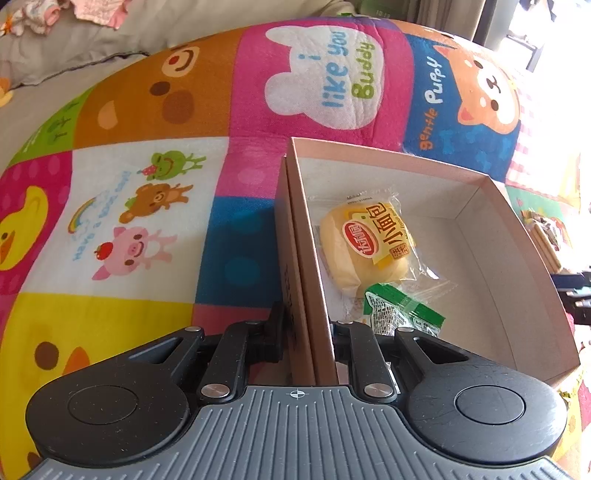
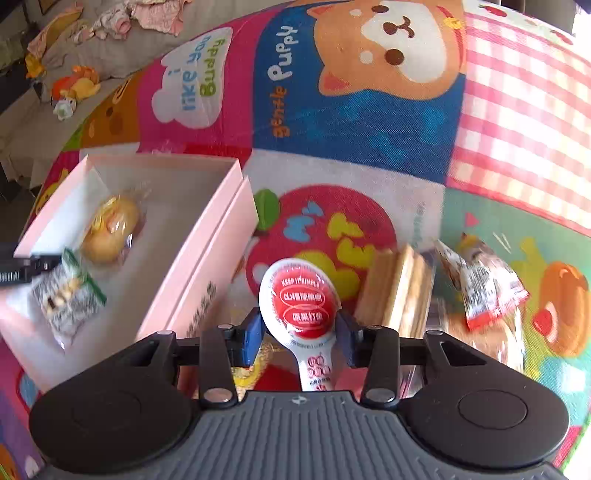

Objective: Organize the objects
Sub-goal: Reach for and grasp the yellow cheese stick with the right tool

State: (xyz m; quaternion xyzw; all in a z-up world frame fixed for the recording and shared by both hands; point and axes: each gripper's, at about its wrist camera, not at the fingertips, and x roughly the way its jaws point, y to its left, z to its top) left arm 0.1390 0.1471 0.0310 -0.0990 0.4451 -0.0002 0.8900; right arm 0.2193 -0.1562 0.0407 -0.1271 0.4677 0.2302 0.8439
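A pink cardboard box lies open on a colourful cartoon play mat. Inside it are a wrapped yellow bun and a green snack packet. My left gripper is shut on the box's near left wall. In the right wrist view the box sits at the left with the bun and the packet in it. My right gripper is shut on a red-and-white spoon-shaped packet, held above the mat just right of the box.
On the mat right of the held packet lie a wrapped stack of wafer biscuits and a red-and-white snack packet. A grey sofa with clothes and plush toys stands at the back left.
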